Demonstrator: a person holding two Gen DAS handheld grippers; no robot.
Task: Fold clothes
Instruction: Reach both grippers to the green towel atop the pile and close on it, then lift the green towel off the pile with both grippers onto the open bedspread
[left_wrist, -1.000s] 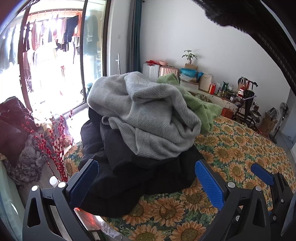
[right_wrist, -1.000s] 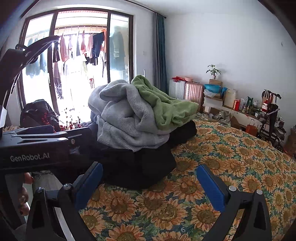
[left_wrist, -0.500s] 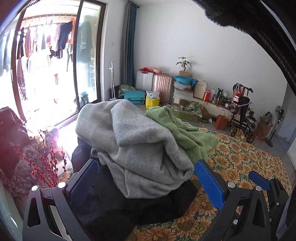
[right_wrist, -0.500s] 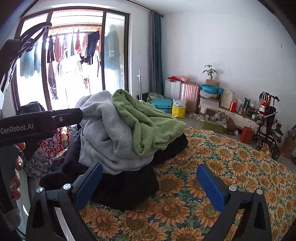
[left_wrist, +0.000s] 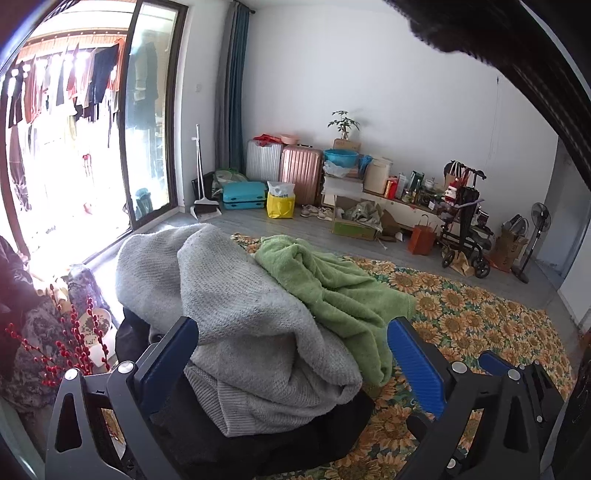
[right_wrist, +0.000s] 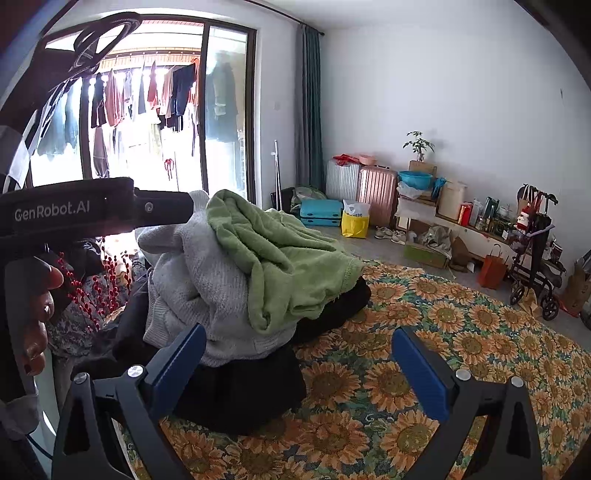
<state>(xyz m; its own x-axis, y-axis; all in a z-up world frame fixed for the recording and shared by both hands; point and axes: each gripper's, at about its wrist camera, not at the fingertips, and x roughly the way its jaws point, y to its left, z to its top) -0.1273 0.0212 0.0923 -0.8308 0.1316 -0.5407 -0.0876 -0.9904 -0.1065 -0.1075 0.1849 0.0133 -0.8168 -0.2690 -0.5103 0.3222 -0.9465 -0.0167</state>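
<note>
Heap of unfolded clothes sits on sunflower-print bedspread, directly ahead of both grippers. Largest on top: rumpled grey knit sweater, bunched, long axis running near-left to far-right in left wrist view. Black garment lies crushed beneath, spreading toward the near edge. Smaller crumpled green fleece top drapes over sweater's right side, hem pointing right. Left gripper fingers spread wide, flanking the sweater, gripping nothing. Right gripper also wide apart, nothing between its fingers, near pile's front.
</note>
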